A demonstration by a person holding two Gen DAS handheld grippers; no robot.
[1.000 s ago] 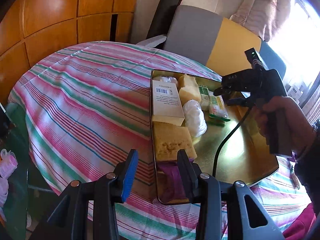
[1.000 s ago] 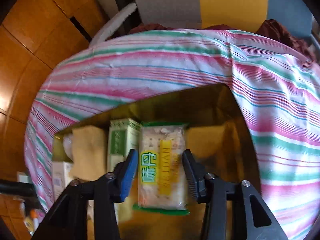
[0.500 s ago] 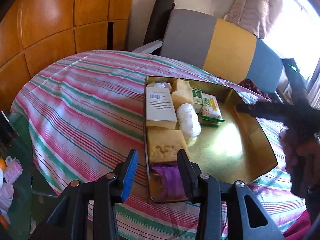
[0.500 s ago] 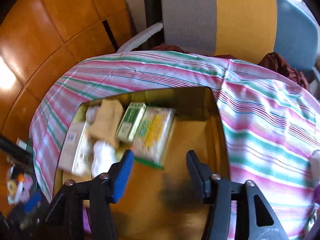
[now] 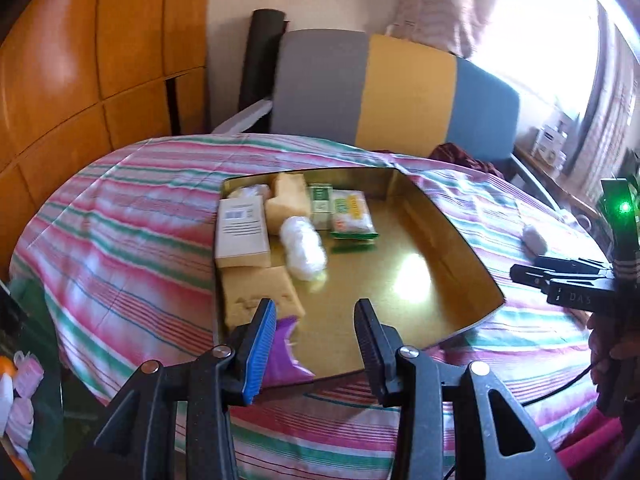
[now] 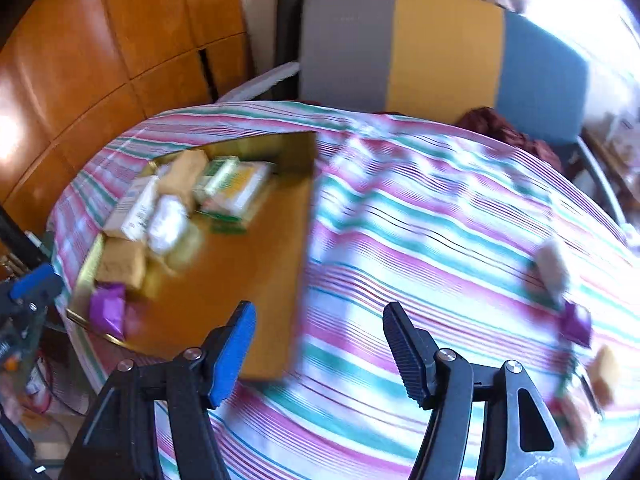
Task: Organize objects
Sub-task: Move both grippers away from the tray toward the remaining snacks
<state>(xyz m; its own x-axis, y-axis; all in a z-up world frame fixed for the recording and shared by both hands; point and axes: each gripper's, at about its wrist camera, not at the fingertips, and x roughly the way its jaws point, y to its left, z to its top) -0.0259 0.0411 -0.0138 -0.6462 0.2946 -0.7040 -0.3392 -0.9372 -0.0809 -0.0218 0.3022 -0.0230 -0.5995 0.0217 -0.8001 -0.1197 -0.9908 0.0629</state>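
From the left wrist view, we look down on a gold tray [image 5: 448, 232] lying on a striped tablecloth [image 5: 132, 248]. Our left gripper [image 5: 315, 340] hovers over the tray's near edge, its jaws a little apart with nothing between them. In the tray's left part sit a white box [image 5: 241, 236], a tan sponge block [image 5: 260, 292], a white wad [image 5: 302, 247], a green carton [image 5: 321, 203], a yellow-and-green cracker packet [image 5: 352, 216] and a purple wrapper [image 5: 285, 360]. The tray's right half is bare. Beyond the tray's right rim, a small grey-white lump [image 5: 535, 239] lies on the cloth, just past our right gripper [image 5: 560, 280], which is seen from the side.

From the right wrist view, blurred, our right gripper [image 6: 318, 352] hangs over the tray's right rim [image 6: 304, 240], its jaws opening and empty. This view shows what the other does not: well to the right of the tray lie loose items, namely a whitish lump [image 6: 554, 268], a purple packet [image 6: 576, 322] and a tan block [image 6: 604, 368]. We judge these are the next things to gather. They lie to the right of this gripper, which is the nearer one. The whitish lump's long axis seems to run towards and away from us.
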